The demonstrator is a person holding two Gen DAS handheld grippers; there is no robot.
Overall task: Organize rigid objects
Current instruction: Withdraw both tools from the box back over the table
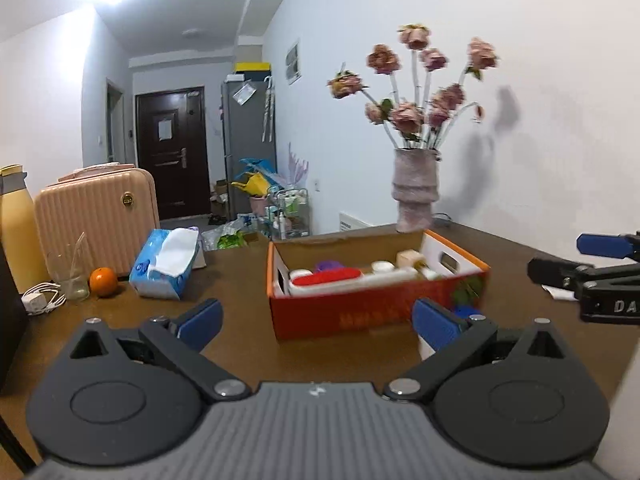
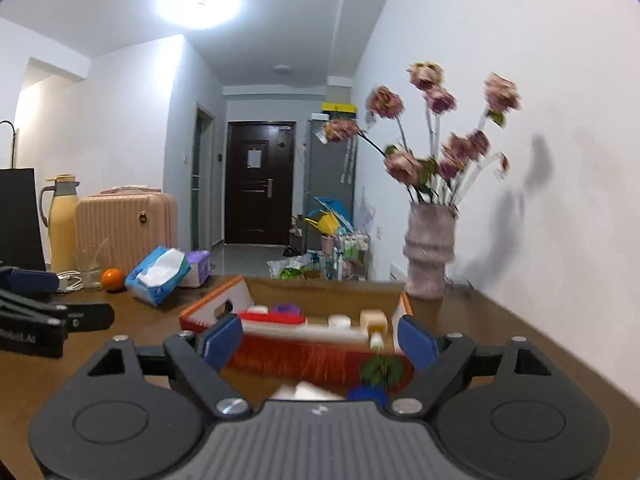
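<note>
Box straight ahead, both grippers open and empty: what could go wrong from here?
1. The vase of flowers stands right behind the box; a push on the box could tip it.
2. The box is already crowded with bottles and jars, so a new item may jam or knock one out.
3. The left gripper and right gripper both face the box close together and could collide. Pictures are blurred, so slow down.

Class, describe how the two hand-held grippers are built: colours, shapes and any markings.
Each hand-held gripper (left, right) has a grey ribbed body, two round black housings, black angled finger arms with silver screws, and blue ribbed pads. White lettering marks the side, partly cut off. No cables or sleeves show.
</note>
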